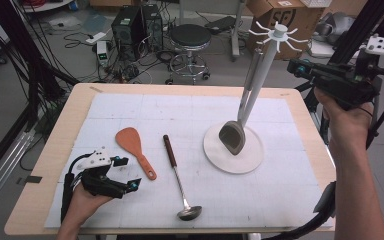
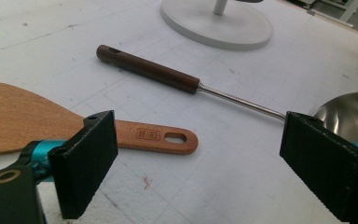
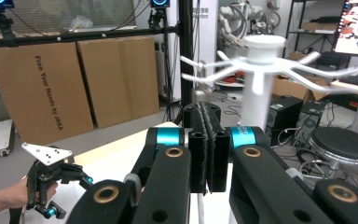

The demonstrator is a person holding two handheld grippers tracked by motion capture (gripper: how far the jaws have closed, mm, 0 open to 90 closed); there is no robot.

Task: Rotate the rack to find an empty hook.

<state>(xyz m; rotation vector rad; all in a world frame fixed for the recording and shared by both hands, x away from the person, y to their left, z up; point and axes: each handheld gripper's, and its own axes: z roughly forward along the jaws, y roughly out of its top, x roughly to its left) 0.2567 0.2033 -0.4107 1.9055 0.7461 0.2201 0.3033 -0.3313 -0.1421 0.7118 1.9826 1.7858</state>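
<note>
One utensil hung on the rack, two to go by the look of it.

Left gripper sits low at the near left, jaws wide apart, facing the wooden spatula and ladle on the mat. Right gripper, jaws pressed together and empty, hovers beside the rack, where a grey spatula hangs. Next, probably: close on the wooden handle.
</note>
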